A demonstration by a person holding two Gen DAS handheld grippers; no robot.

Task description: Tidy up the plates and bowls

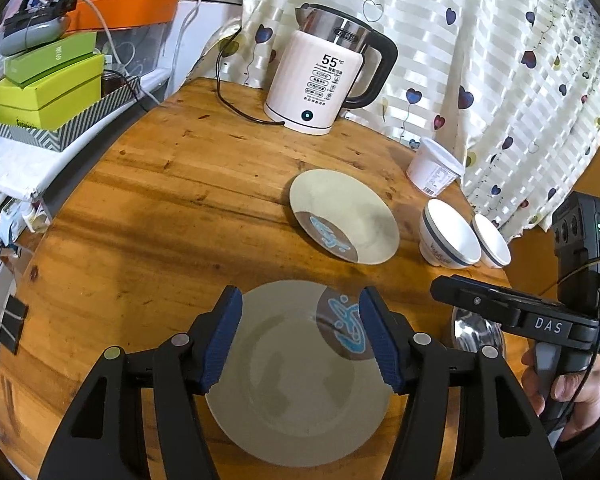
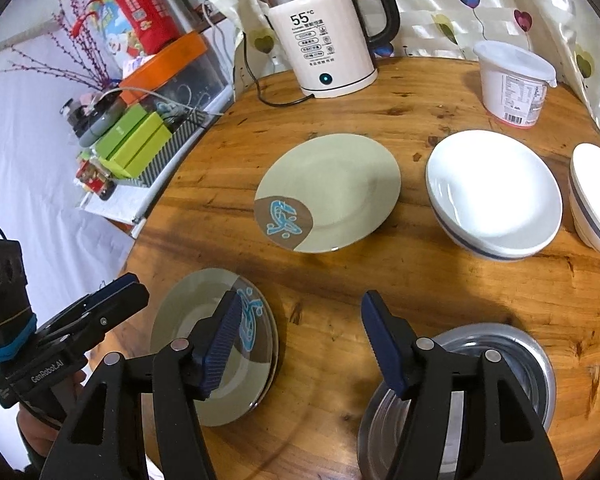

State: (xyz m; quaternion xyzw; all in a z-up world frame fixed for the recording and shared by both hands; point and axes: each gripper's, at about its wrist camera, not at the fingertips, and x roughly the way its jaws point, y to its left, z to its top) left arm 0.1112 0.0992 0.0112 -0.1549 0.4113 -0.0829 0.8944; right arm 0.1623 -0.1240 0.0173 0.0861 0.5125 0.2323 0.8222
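A round wooden table holds all the dishes. The left gripper hangs over a grey-green plate at the near edge of the table. Its two blue fingers stand wide apart, one over each side of the plate, and they hold nothing. From the right wrist view this near plate seems to sit on another plate, because a second rim peeks out under it. A brown patch with a blue drawing is on its rim. A second plate like it lies alone near the middle of the table, well apart from the first. The right gripper hangs over bare wood between the near plate and a shiny metal bowl. Its jaws are wide open too and nothing is in them. The metal bowl sits at the near right edge of the table. Two white bowls with a dark stripe sit farther back on the right, a big one and a second one just beside it. A white tub with a lid stands behind them. A white kettle with a black handle stands at the far side of the table, and its cord runs off the left edge. A hand holds the handle of the right gripper at the right edge of the left wrist view.
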